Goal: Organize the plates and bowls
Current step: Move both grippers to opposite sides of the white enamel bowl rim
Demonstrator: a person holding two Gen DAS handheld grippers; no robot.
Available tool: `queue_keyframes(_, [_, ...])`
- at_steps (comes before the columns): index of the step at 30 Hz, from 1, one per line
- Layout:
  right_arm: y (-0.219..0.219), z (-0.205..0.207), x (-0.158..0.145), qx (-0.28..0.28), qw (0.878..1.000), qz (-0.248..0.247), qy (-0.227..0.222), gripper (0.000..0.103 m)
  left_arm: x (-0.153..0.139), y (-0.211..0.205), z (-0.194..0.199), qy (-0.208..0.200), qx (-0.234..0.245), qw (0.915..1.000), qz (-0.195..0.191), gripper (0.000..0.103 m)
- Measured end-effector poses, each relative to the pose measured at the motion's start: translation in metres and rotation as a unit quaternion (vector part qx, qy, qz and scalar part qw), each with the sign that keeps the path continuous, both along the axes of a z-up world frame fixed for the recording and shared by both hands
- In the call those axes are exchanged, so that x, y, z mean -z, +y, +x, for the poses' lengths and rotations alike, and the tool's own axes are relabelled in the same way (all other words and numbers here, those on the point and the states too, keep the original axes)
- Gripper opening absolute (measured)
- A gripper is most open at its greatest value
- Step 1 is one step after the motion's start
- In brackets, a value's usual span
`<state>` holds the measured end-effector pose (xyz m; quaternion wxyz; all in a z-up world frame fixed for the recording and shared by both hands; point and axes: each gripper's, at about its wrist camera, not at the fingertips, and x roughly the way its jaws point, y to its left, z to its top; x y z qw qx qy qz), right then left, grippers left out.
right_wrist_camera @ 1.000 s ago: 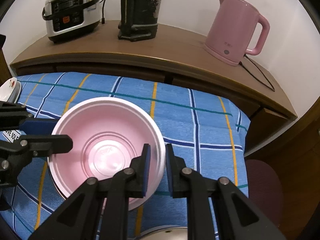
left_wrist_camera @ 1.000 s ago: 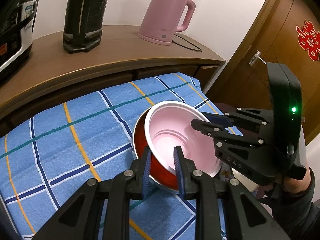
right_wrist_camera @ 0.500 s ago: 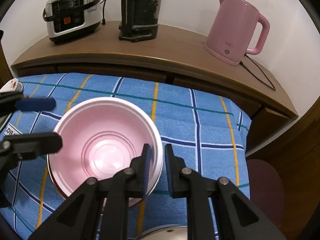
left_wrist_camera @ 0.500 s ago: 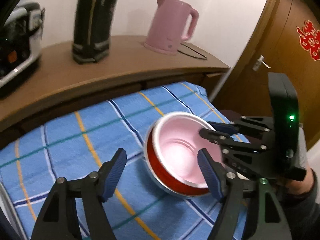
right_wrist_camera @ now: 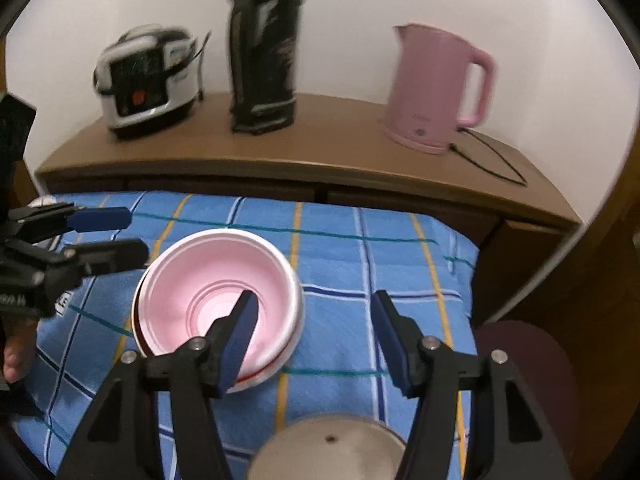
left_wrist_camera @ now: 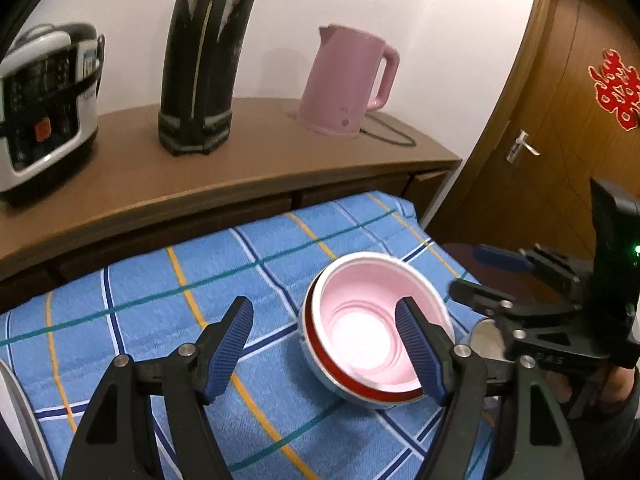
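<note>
A pink bowl [left_wrist_camera: 372,320] sits nested inside a red bowl [left_wrist_camera: 360,380] on the blue checked cloth [left_wrist_camera: 260,280]. The pink bowl [right_wrist_camera: 216,288] also shows in the right wrist view, with the red rim [right_wrist_camera: 256,372] below it. My left gripper [left_wrist_camera: 326,344] is open and empty, its right finger over the bowls. My right gripper [right_wrist_camera: 314,336] is open and empty, its left finger over the pink bowl. The right gripper [left_wrist_camera: 492,276] shows at the right in the left wrist view; the left gripper [right_wrist_camera: 104,236] shows at the left in the right wrist view.
A wooden sideboard [right_wrist_camera: 320,168] behind carries a rice cooker [right_wrist_camera: 148,80], a dark tall object [right_wrist_camera: 264,48] and a pink kettle [right_wrist_camera: 436,88] with its cord. A metal dish [right_wrist_camera: 328,448] lies near the front. A white plate edge [left_wrist_camera: 16,420] is at left. A wooden door [left_wrist_camera: 580,120] stands right.
Both grippers have opened and let go of the bowls and pulled back. The pink bowl now rests in the red bowl on the cloth.
</note>
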<state>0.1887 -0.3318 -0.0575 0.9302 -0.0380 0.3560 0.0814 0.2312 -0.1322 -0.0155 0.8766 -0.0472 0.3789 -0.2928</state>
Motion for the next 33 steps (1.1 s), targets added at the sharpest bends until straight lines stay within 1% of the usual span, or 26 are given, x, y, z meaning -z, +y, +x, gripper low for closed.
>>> queue_keyframes(3, [-0.03,-0.029,0.001,0.039,0.999,0.029,-0.015,0.059,-0.007,-0.005,-0.008,-0.016,0.007,0.9998,-0.007,0.076])
queue_keyframes(7, [-0.066,-0.063,0.012,0.083,0.995,0.057,-0.013,0.058,-0.016,-0.023,-0.025,-0.046,0.02,0.9987,0.005,0.076])
queue_keyframes(9, [-0.078,-0.075,0.017,0.104,0.993,0.059,-0.009,0.057,-0.019,-0.034,-0.035,-0.054,0.037,0.9979,0.007,0.076])
queue_keyframes(13, [-0.09,-0.088,0.029,0.113,0.991,0.071,0.008,0.05,-0.018,-0.065,-0.059,-0.057,0.083,0.9945,0.029,0.076])
queue_keyframes(15, [-0.091,-0.092,0.033,0.115,0.991,0.072,0.013,0.044,-0.011,-0.082,-0.067,-0.046,0.109,0.9921,0.042,0.076])
queue_keyframes(17, [-0.093,-0.095,0.038,0.119,0.99,0.08,0.017,0.039,0.0,-0.099,-0.072,-0.018,0.136,0.9889,0.055,0.072])
queue_keyframes(19, [-0.093,-0.097,0.041,0.119,0.989,0.082,0.021,0.037,0.012,-0.112,-0.072,0.013,0.157,0.9856,0.062,0.056])
queue_keyframes(20, [-0.093,-0.099,0.042,0.12,0.989,0.084,0.022,0.035,0.018,-0.117,-0.07,0.026,0.164,0.984,0.065,0.053])
queue_keyframes(21, [-0.092,-0.1,0.043,0.121,0.989,0.087,0.021,0.032,0.023,-0.121,-0.069,0.037,0.17,0.9823,0.069,0.049])
queue_keyframes(22, [-0.093,-0.1,0.043,0.121,0.989,0.087,0.022,0.03,0.026,-0.125,-0.07,0.04,0.173,0.9813,0.074,0.044])
queue_keyframes(24, [-0.093,-0.101,0.045,0.123,0.988,0.089,0.024,0.029,0.027,-0.131,-0.07,0.041,0.18,0.9793,0.083,0.043])
queue_keyframes(27, [-0.092,-0.101,0.049,0.126,0.987,0.089,0.032,0.029,0.025,-0.138,-0.069,0.039,0.19,0.9776,0.081,0.043])
queue_keyframes(30, [-0.087,-0.099,0.055,0.123,0.988,0.085,0.042,0.026,0.027,-0.137,-0.069,0.045,0.192,0.9779,0.07,0.042])
queue_keyframes(33, [-0.082,-0.098,0.06,0.12,0.988,0.085,0.047,0.024,0.028,-0.134,-0.069,0.044,0.188,0.9787,0.07,0.041])
